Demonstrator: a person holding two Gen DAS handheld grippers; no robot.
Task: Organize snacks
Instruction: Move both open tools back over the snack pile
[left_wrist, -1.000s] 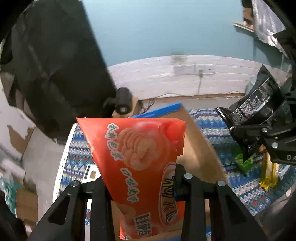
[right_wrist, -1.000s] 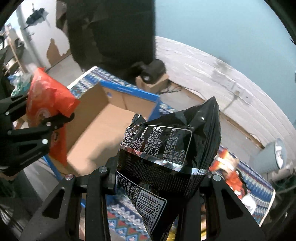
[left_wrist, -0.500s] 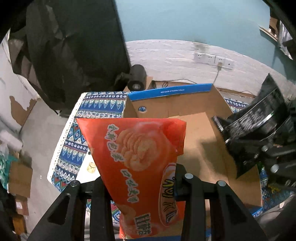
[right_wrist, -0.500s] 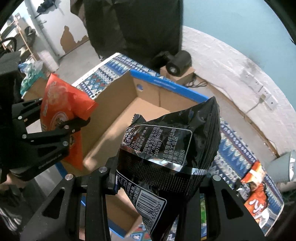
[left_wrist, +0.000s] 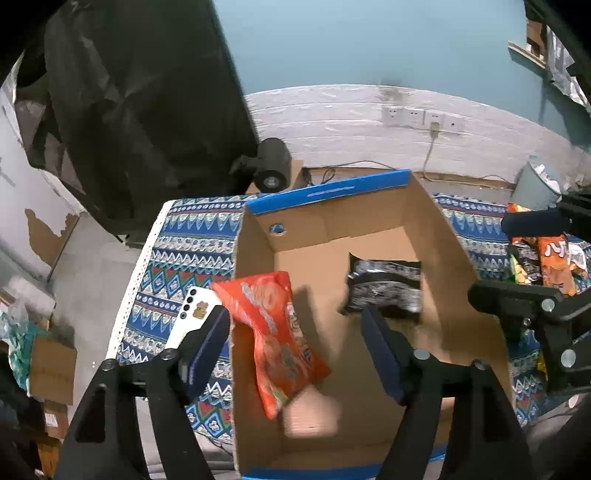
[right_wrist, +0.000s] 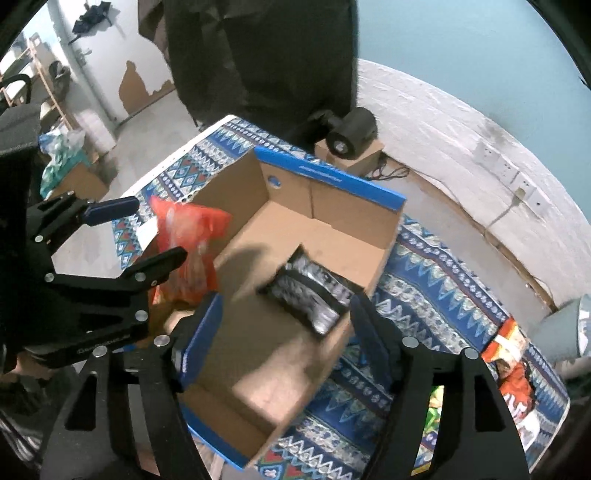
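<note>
An open cardboard box (left_wrist: 328, 190) (right_wrist: 332, 173) with a blue rim stands on the patterned cloth. My left gripper (left_wrist: 295, 332) (right_wrist: 144, 236) hovers over the box's near left part, jaws opening. The orange snack bag (left_wrist: 273, 332) (right_wrist: 188, 251) hangs blurred and tilted between its fingers, no pad pressing on it. My right gripper (right_wrist: 286, 325) (left_wrist: 535, 306) is over the box's right side, jaws opening too. The black snack bag (right_wrist: 310, 291) (left_wrist: 384, 288) is free of it, blurred, low inside the box.
A white phone (left_wrist: 192, 310) lies on the cloth left of the box. More snack bags (left_wrist: 546, 266) (right_wrist: 513, 373) are piled to the right. A black cylinder (left_wrist: 271, 170) sits behind the box, and a grey bin (left_wrist: 535, 181) at far right.
Both grippers moved over the box and let go. The orange bag has left the left jaws and the black bag the right jaws, both dropping into the box.
</note>
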